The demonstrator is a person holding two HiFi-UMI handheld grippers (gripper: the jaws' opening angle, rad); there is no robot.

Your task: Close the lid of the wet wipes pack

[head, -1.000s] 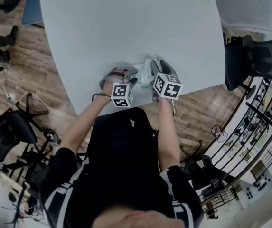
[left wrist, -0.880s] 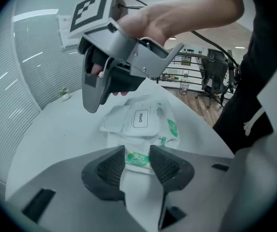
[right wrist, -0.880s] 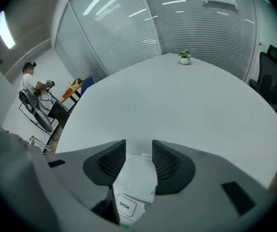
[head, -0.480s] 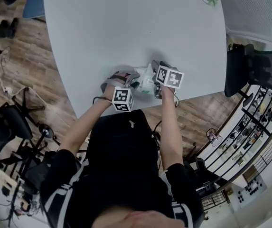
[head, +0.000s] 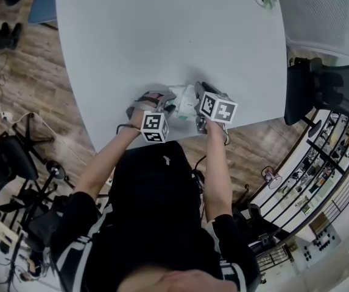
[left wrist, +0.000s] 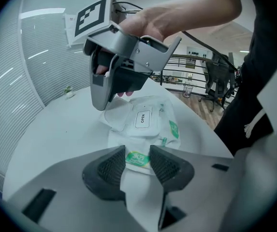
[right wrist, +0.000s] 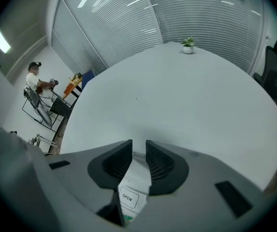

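Observation:
The white wet wipes pack lies near the table's front edge. Its lid, with the "OPEN" tab, lies low on the pack's top. My left gripper is shut on the pack's near end, with the green label between its pads. My right gripper points steeply down at the pack's far left corner, beside the lid's edge. In the right gripper view its jaws are closing. The white pack shows through the narrow gap, and I see no pad pressing on it.
The pale table stretches bare beyond the pack. A small potted plant stands at its far edge. A black office chair stands off the table's right side. A person is far off by the window wall.
The right gripper has tipped a little lower over the pack. The left gripper and the pack have kept their place.

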